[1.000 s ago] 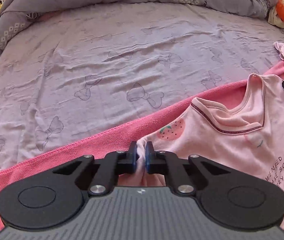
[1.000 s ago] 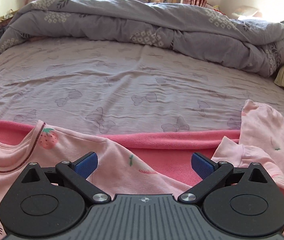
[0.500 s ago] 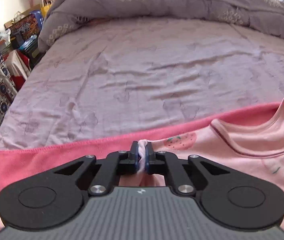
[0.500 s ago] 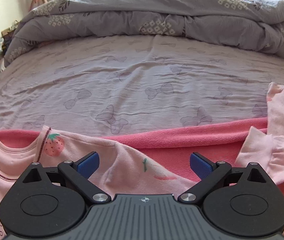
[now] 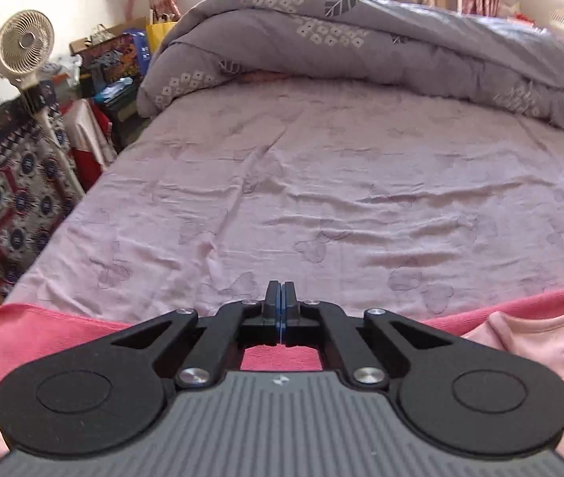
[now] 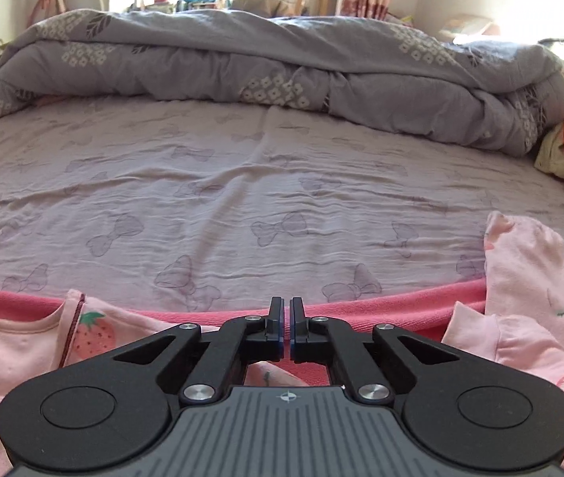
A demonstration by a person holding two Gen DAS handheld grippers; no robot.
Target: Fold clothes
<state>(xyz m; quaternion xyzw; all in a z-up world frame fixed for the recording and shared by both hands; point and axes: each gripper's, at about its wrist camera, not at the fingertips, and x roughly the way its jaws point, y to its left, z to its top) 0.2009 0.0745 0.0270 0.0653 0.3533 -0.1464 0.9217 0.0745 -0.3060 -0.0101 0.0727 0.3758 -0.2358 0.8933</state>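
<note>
Pink shirt (image 6: 15,342) flat on the red towel (image 6: 381,310) at the bed's near edge, long axis crosswise, between both hand-held grippers. Left hand-held gripper (image 5: 281,310) shut, empty, collar to its right; right hand-held gripper (image 6: 286,330) shut, nothing visibly pinched, sleeve (image 6: 528,278) to its right

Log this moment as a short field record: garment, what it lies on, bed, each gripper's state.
garment: pale pink strawberry-print cotton top, spread flat, one sleeve lying up to the right
underlay: bright pink towel
bed: lilac bow-print sheet, grey quilt bunched at far end
left gripper: shut, no cloth visible between pads
right gripper: shut, nothing seen between the fingertips
</note>
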